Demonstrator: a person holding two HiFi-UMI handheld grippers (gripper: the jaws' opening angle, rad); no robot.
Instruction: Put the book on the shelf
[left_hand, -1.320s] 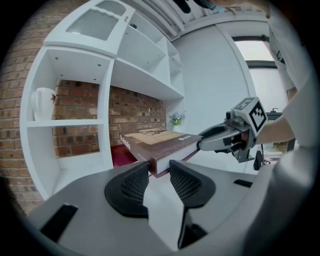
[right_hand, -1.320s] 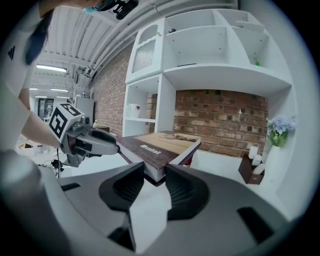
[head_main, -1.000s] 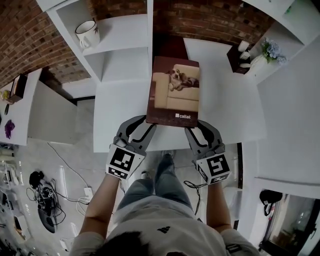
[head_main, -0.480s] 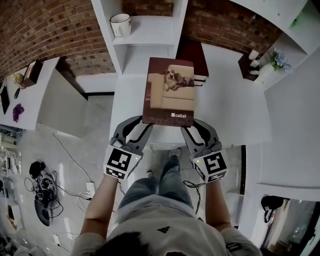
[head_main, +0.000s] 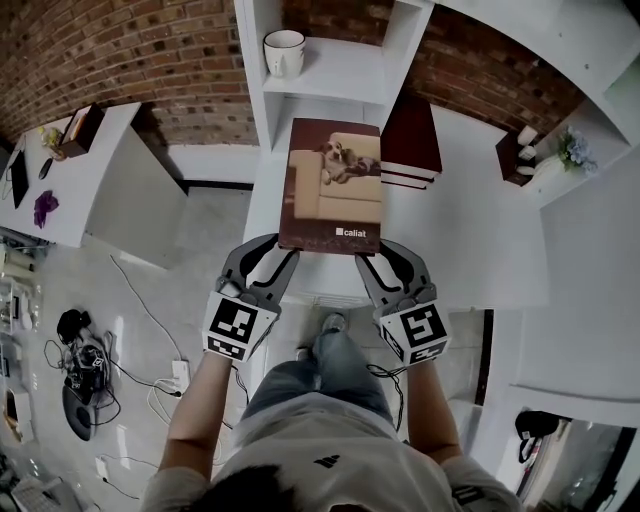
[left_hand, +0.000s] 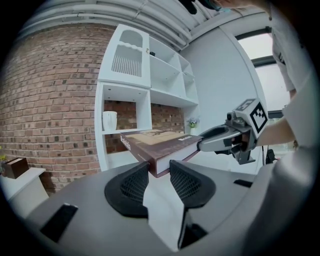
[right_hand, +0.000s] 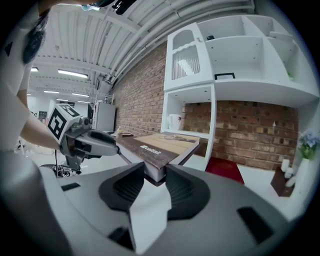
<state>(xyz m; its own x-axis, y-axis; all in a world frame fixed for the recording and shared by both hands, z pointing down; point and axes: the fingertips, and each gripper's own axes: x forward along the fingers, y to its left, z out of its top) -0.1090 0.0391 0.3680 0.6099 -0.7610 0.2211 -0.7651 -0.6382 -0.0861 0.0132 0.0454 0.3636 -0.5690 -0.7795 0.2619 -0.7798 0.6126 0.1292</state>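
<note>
Above the white surface (head_main: 470, 230), in front of the white open shelf unit (head_main: 345, 70), a thick brown hardcover book (head_main: 332, 185) with a dog on a sofa on its cover is held roughly level. Its near left corner is pinched between the jaws of the left hand-held gripper (head_main: 283, 252), and its near right corner is clamped by the right hand-held gripper (head_main: 368, 258). A white mug (head_main: 284, 52) is seen on a shelf board beyond the book, and a stack of dark red books (head_main: 410, 140) is seen on the surface just beside it.
</note>
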